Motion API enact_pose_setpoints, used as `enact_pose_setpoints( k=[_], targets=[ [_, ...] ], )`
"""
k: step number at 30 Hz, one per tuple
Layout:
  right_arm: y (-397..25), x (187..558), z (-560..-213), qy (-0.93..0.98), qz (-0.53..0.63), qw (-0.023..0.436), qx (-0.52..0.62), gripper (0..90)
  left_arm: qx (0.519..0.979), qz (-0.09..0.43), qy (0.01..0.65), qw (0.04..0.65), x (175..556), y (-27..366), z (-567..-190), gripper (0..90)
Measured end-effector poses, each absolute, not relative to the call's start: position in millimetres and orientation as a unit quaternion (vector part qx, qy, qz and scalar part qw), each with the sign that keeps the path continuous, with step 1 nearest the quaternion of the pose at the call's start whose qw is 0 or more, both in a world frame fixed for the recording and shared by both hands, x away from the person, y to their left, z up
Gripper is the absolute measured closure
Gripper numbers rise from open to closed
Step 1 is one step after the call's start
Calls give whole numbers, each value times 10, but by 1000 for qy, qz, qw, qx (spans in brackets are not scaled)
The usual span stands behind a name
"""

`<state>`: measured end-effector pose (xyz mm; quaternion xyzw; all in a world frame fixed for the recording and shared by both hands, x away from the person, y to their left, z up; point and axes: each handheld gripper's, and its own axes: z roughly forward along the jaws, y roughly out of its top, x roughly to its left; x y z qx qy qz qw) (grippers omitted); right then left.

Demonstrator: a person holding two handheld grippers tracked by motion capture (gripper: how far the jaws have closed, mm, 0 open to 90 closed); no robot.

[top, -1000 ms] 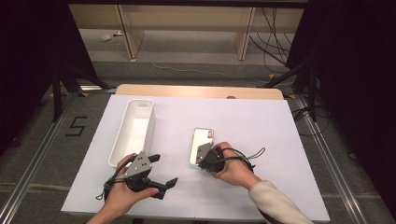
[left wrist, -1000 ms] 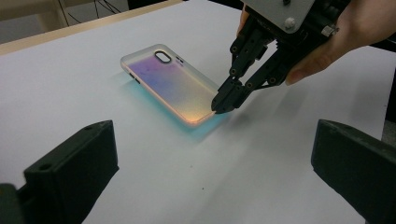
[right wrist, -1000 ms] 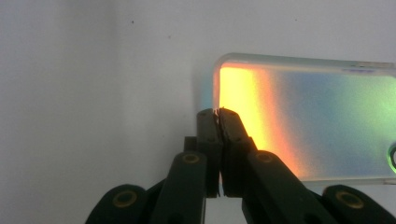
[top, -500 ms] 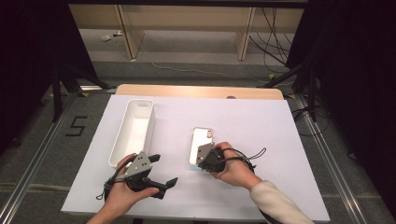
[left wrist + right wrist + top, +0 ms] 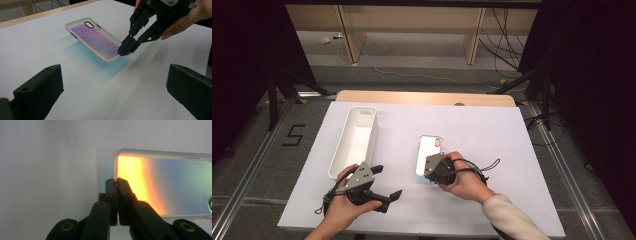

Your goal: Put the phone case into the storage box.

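Pinching the phone case's [image 5: 427, 153] near short edge, right tool [image 5: 117, 180] clenched; case runs toward 12 o'clock; left tool [image 5: 388, 182] released, at 8 o'clock.

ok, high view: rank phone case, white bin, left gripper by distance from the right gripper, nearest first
1. phone case: its near edge is pinched in the right gripper.
2. left gripper: to its left, near the table's front edge.
3. white bin: left side, its close end slightly farther.
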<state>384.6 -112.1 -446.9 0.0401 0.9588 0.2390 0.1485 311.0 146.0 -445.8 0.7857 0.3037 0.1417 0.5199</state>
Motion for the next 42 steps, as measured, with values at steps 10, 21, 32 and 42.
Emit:
enact_pose_setpoints(
  k=[10,21,32,42],
  targets=[
    [-1126,3813,-4434,957,243,155,35,891,783,141,309,521,3107,1460,-4459,6],
    [-1140,3795,-4420,956,246,154,30,891,783,142,307,522,3112,1464,-4454,6],
    [-1157,3774,-4407,956,247,156,28,891,783,142,305,523,3115,1467,-4453,9],
    [-1172,3758,-4381,956,248,157,26,891,783,142,305,523,3116,1465,-4454,11]
  ],
)
